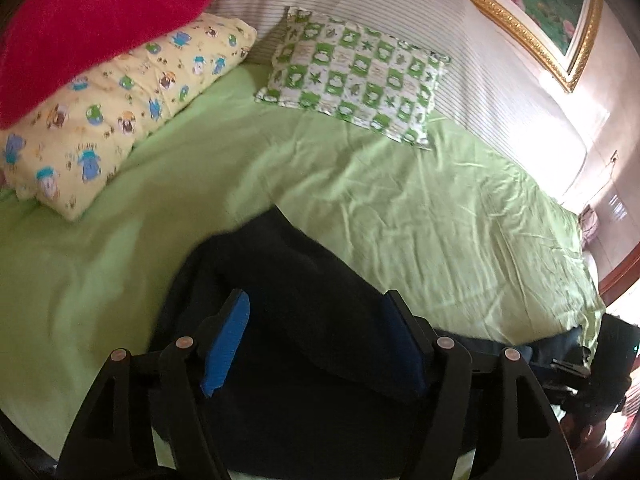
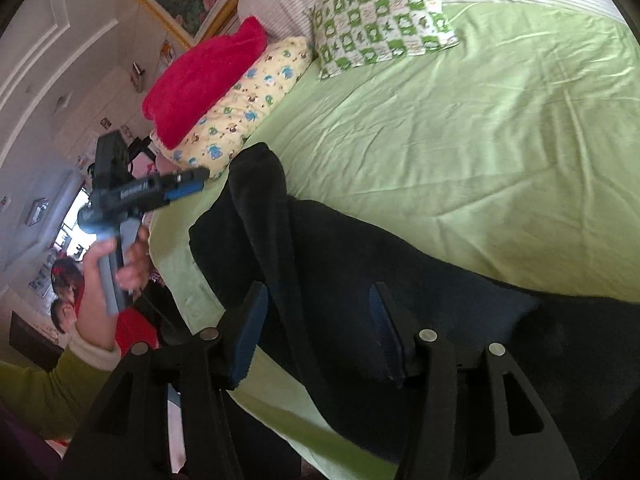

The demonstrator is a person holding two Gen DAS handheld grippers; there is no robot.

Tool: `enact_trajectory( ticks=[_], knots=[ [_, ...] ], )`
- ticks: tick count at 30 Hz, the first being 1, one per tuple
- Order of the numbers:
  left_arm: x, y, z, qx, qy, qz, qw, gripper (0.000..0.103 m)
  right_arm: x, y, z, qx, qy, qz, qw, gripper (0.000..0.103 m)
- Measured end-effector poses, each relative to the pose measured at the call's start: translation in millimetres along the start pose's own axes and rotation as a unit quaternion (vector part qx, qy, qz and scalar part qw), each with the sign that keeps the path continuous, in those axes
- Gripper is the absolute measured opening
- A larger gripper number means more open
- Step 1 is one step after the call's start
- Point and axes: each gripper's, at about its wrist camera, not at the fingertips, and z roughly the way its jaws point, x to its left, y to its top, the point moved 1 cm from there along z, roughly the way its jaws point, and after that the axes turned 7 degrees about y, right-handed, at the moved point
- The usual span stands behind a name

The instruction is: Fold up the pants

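Green bed (image 1: 440, 220) held bunched dark pants (image 2: 360, 260) at 6 o'clock, folding barely begun; left gripper (image 1: 316, 340) and right gripper (image 2: 316, 332) were wide open, holding nothing.

Daylight fills both views, bright and soft. In the left wrist view glare whitens the wall (image 1: 576, 120) at the right edge; in the right, a window (image 2: 72, 216) blows out at left. The pants (image 1: 280, 280) read almost black, detail lost. Motion blur smears them. Fisheye bending curves the bed (image 2: 480, 140); corners are black.
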Motion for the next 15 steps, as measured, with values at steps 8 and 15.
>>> enact_trajectory(
  ticks=[8,15],
  knots=[
    [16,42,52,0.047,0.027,0.028,0.9981,0.073,0,14,32,0.029,0.027,0.008,0.999,0.055],
    [16,67,95,0.099,0.017,0.078,0.9919,0.077,4,25,60,0.056,0.044,-0.002,0.997,0.058]
  ],
)
